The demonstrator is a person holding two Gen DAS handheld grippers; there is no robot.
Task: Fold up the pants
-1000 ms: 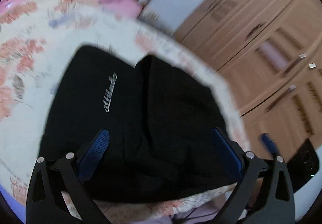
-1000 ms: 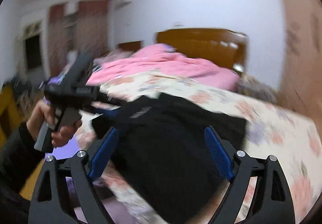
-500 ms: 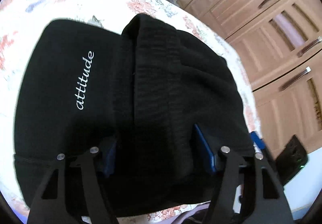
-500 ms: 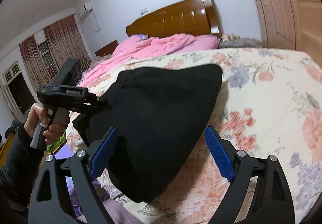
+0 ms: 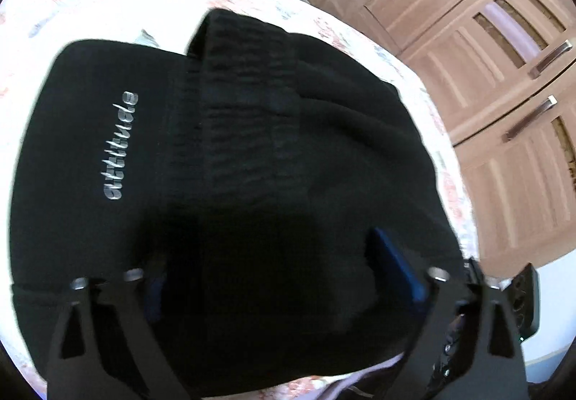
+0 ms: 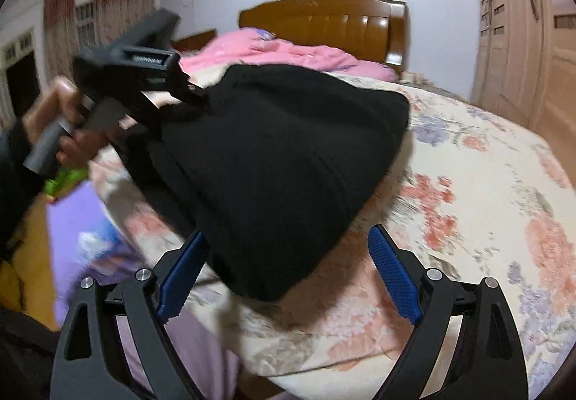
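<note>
Over the folded pants [image 5: 252, 155], the left claw [image 5: 266, 263] has just reopened wide; the right claw [image 6: 284, 263], lower now, gapes empty.

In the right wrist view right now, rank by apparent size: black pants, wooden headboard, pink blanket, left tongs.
1. black pants, by far the largest.
2. pink blanket and wooden headboard look alike; both are far off, so unranked.
3. left tongs, smallest, though blurred.
</note>
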